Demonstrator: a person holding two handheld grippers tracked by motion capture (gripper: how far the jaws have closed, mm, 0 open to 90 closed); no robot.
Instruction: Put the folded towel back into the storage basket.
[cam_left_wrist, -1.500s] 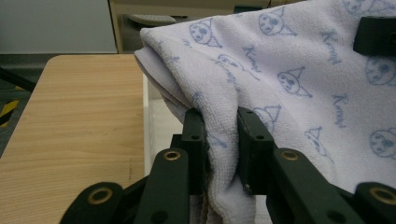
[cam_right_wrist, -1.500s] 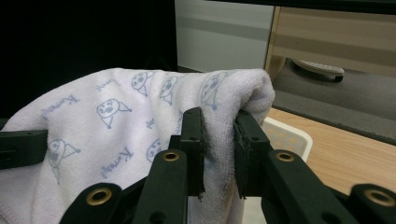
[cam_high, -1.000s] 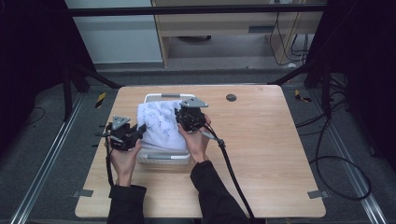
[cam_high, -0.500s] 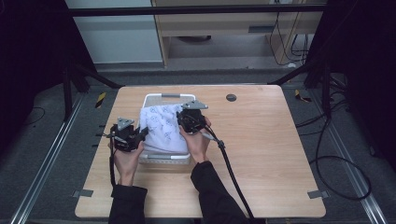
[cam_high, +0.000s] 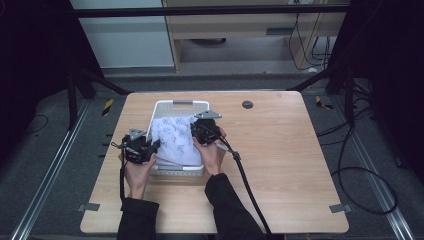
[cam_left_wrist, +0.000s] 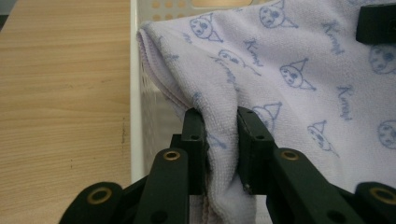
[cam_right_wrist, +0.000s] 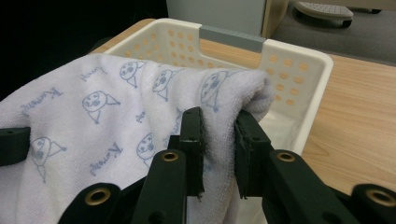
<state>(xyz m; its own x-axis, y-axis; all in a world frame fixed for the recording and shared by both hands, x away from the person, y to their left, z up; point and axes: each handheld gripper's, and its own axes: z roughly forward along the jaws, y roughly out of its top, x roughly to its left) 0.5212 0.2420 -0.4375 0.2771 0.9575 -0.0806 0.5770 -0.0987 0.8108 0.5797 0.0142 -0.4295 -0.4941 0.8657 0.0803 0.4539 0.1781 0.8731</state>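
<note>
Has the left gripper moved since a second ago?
Yes. The left gripper, shut on the towel, has drifted toward the table's near edge, alongside the basket.

The folded towel (cam_high: 176, 141) covers most of the white perforated basket (cam_high: 179, 105), so the basket's floor and whatever lies under the cloth cannot be made out. In the left gripper view the towel (cam_left_wrist: 299, 84) runs off the top and right edges. In the right gripper view its lower folds (cam_right_wrist: 93, 126) drop behind the black jaws.
</note>
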